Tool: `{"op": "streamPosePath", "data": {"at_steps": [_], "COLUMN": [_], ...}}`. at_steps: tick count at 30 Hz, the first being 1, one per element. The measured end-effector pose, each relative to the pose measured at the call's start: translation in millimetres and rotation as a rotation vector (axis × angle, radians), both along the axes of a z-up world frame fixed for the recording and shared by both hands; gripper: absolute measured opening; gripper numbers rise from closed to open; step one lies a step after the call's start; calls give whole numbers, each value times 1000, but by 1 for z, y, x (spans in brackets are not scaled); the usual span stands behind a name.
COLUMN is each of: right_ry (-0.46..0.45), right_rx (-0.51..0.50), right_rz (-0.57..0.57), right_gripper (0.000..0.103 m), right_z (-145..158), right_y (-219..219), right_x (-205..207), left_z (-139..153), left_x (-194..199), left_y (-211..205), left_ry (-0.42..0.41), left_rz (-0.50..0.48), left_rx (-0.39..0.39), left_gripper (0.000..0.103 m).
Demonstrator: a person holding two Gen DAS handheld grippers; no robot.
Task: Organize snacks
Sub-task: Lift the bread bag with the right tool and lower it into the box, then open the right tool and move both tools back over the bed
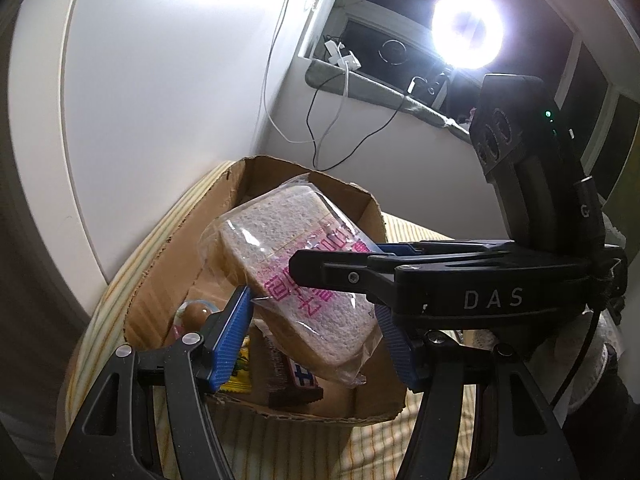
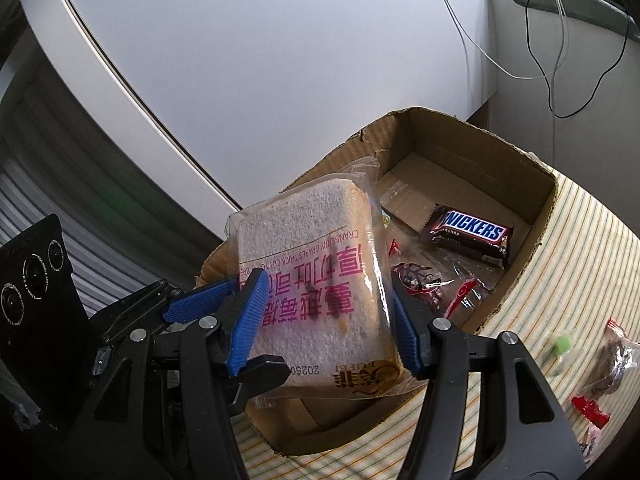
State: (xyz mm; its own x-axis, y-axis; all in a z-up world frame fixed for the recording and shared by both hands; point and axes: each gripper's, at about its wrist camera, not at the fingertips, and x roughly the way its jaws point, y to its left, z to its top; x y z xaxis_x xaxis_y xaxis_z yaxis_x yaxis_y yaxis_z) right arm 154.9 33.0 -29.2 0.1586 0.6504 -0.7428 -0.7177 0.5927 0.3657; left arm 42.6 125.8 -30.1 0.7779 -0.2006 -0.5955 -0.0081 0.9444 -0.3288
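Observation:
A wrapped slice of bread with pink print [image 1: 296,264] [image 2: 320,280] hangs over an open cardboard box [image 1: 160,280] [image 2: 536,184]. My right gripper [image 2: 326,320] is shut on the bread, a blue pad on each side; it also shows from the side in the left wrist view [image 1: 344,276]. My left gripper [image 1: 316,340] has its blue pads on both sides of the bread's lower end and appears shut on it. A Snickers bar [image 2: 468,236] [image 1: 296,380] and red-wrapped snacks [image 2: 432,284] lie in the box.
The box stands on a striped yellow cloth [image 2: 560,260]. More wrapped snacks [image 2: 612,364] lie on the cloth at the right. A white cabinet [image 2: 240,60] stands behind the box. Cables [image 1: 320,120] hang from a window sill with a bright ring lamp [image 1: 468,30].

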Motion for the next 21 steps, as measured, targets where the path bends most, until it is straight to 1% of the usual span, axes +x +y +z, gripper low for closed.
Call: {"op": "streamPosePath", "data": {"at_steps": [2, 5, 8, 13, 15, 16, 21], "right_ry": [-17, -28, -40, -65, -78, -85, -115], "right_rx": [-12, -11, -7, -10, -14, -16, -22], "right_rz": [-9, -29, -39, -52, -61, -66, -92], "right_gripper": [62, 66, 70, 72, 78, 78, 79], "right_z": [0, 1, 3, 8, 10, 11, 14], "right_y": [0, -2, -6, -13, -16, -18, -30], "right_x": [-1, -1, -2, -3, -4, -4, -7], "left_z": [1, 2, 5, 8, 9, 10, 14], "left_x": [0, -1, -2, -5, -7, -6, -12], "left_y": [-2, -2, -4, -6, -8, -10, -16], "left_ry": [4, -6, -12, -18, -22, -23, -36], "left_rz": [11, 11, 13, 15, 15, 15, 13], "left_rx": [22, 28, 50, 55, 62, 65, 78], "left_gripper": [62, 62, 62, 62, 61, 62, 62]}}
